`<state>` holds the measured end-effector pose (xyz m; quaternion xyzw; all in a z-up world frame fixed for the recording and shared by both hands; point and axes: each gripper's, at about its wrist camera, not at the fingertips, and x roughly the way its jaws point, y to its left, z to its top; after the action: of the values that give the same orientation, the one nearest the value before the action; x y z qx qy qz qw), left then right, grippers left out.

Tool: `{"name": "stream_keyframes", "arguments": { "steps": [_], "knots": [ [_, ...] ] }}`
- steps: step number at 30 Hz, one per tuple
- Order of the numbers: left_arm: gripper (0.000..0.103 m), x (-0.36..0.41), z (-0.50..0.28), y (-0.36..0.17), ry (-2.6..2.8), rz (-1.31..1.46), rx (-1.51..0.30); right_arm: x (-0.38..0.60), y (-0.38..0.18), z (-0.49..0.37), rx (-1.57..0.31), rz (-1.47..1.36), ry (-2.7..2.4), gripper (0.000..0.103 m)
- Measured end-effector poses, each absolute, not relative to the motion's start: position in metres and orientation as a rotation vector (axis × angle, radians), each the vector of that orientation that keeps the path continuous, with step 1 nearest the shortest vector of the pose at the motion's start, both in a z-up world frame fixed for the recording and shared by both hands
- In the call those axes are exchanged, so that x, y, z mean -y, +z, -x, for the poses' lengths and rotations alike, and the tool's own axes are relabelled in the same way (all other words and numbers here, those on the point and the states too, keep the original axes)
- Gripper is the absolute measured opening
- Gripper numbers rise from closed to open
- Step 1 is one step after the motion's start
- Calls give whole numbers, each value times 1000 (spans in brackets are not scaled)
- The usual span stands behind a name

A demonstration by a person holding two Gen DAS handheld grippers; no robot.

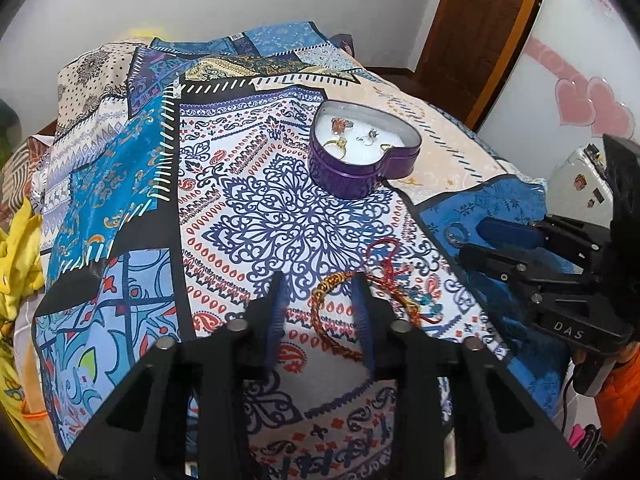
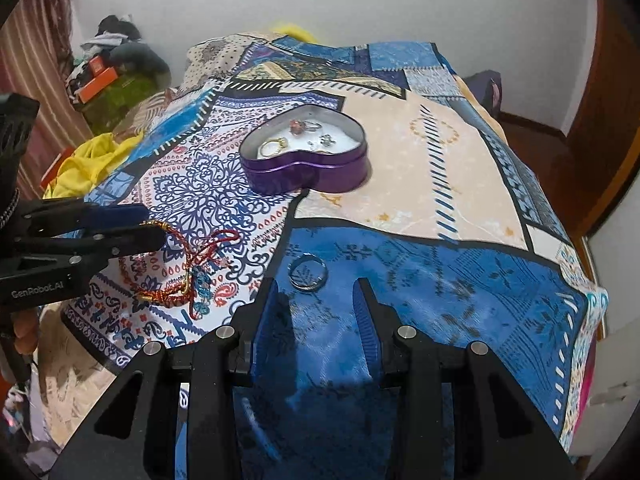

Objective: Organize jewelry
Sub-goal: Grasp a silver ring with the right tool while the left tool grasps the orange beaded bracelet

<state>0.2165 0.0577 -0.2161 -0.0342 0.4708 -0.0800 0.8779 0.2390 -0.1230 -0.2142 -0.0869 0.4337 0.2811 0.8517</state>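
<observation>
A purple heart-shaped tin sits open on the patterned cloth and holds several rings. A red and gold braided bracelet with a red thread lies on the cloth. My left gripper is open, its jaws around the bracelet's near arc; in the right wrist view it shows at the left. A silver ring lies on the blue patch. My right gripper is open and empty just short of the ring; in the left wrist view it shows at the right.
The patterned cloth covers a raised surface that drops off at the right and near edges. A yellow cloth lies at the left. A wooden door stands behind at the right.
</observation>
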Motion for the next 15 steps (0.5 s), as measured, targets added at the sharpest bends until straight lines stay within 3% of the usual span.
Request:
{"name": "stream_keyframes", "arguments": {
  "steps": [4,6,8,10,15],
  "knots": [
    [19,-59,-218,-219,-180,90,-975,115,-218,-237,-883,218,587,35],
    [9,-58,-218,-220,-187,90,-973,112,-219,-235,-875,239,594,35],
    [6,-57,-217,-219,-167,83,-970,110,-219,-234,-864,248,600,31],
    [6,-55,-214,-216,-149,71,-955,109,-220,-233,-858,253,603,19],
    [6,-56,-213,-205,-138,70,-929,109,-217,-233,-854,230,611,19]
  ]
}}
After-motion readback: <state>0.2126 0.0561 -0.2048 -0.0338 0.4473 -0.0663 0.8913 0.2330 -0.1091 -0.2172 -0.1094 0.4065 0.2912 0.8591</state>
